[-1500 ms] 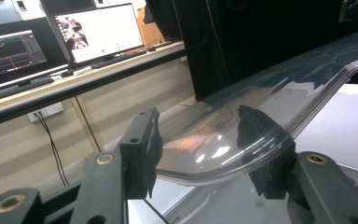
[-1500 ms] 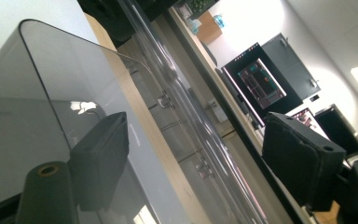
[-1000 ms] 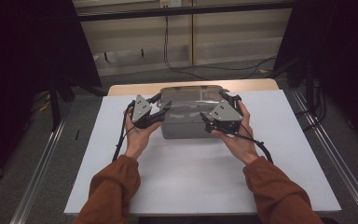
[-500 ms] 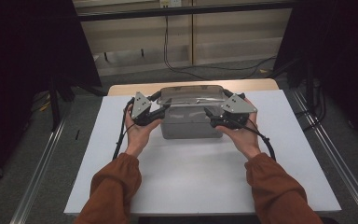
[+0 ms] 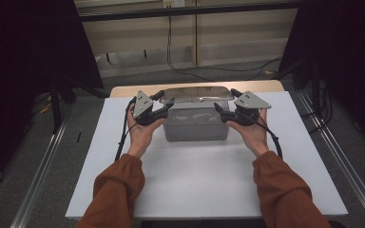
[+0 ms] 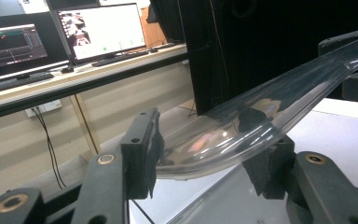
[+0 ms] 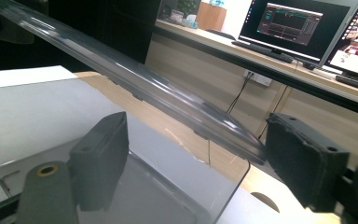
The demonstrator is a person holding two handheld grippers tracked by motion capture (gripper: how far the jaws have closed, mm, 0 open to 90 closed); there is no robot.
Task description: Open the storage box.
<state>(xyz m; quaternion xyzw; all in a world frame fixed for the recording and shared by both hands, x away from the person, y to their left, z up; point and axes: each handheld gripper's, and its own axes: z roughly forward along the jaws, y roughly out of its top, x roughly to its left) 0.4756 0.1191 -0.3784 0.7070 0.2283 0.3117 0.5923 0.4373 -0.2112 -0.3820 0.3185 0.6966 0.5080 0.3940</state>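
High view: your left tongs [image 5: 164, 102] pinch the lid [image 5: 197, 93] at 9 o'clock; your right tongs [image 5: 224, 110], just closing, straddle its 3 o'clock edge above the box [image 5: 197, 124].

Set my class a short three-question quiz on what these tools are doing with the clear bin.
1. True or false: the clear lid lies shut on the clear bin.
2. The bin stands on: A) the white board; B) the floor; C) a shelf.
3. Which tool has both pads on the lid's edge?

Key
1. False: it is raised off the rim.
2. A.
3. The left tool. The right tool has just been closing around the other end, with one pad apart from the lid.
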